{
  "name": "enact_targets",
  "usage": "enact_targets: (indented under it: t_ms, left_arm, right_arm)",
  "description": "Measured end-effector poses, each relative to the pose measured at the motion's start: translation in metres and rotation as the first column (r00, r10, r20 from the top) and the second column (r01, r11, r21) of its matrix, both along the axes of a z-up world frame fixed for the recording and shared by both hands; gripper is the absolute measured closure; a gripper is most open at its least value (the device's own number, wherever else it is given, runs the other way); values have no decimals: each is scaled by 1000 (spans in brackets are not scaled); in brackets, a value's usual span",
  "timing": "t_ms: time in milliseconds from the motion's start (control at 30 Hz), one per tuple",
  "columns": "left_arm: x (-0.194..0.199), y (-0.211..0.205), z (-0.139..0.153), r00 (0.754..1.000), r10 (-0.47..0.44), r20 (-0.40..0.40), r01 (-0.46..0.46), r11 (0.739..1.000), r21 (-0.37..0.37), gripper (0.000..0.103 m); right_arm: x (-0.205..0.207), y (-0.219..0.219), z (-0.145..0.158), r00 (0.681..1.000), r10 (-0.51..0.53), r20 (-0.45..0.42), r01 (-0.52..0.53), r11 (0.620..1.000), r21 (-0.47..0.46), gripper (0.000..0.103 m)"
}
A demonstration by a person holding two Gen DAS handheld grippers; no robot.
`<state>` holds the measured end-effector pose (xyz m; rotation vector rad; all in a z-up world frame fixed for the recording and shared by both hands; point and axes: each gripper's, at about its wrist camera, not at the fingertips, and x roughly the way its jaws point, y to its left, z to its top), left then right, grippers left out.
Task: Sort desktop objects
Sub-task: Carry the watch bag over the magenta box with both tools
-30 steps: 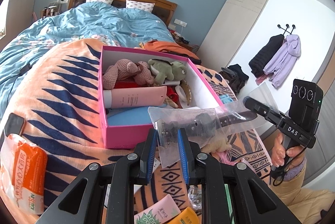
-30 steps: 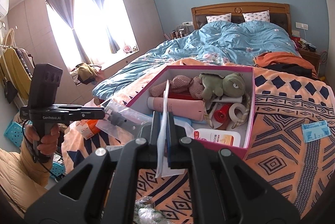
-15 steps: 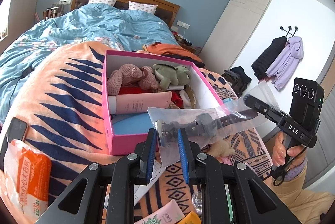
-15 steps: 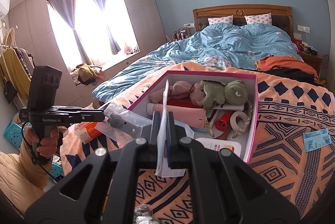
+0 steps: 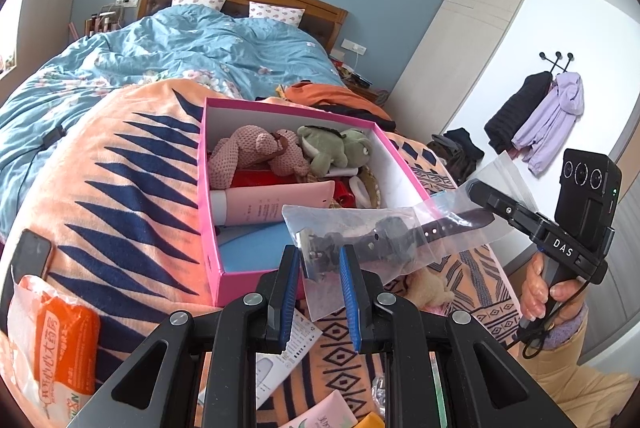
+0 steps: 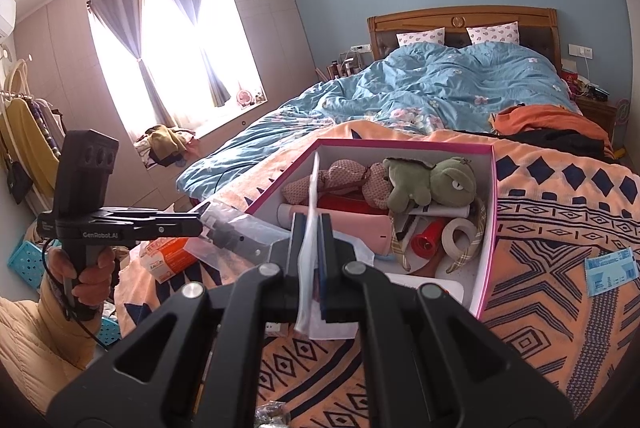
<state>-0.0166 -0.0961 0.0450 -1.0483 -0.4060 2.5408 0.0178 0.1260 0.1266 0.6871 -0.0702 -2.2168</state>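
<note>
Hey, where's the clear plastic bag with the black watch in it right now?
The clear plastic bag hangs just above the near edge of the pink box, stretched between both grippers: the right gripper pinches one end, and the other end sits between the left gripper fingers.
</note>
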Motion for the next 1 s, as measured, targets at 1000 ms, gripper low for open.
enact_targets:
  t_ms: [1000]
  left_arm:
    - [-14, 0, 2, 1000, 24, -4, -24, 1000, 0, 84]
  right_arm:
    - [-26, -11, 1, 1000, -9, 18, 9, 1000, -20, 97]
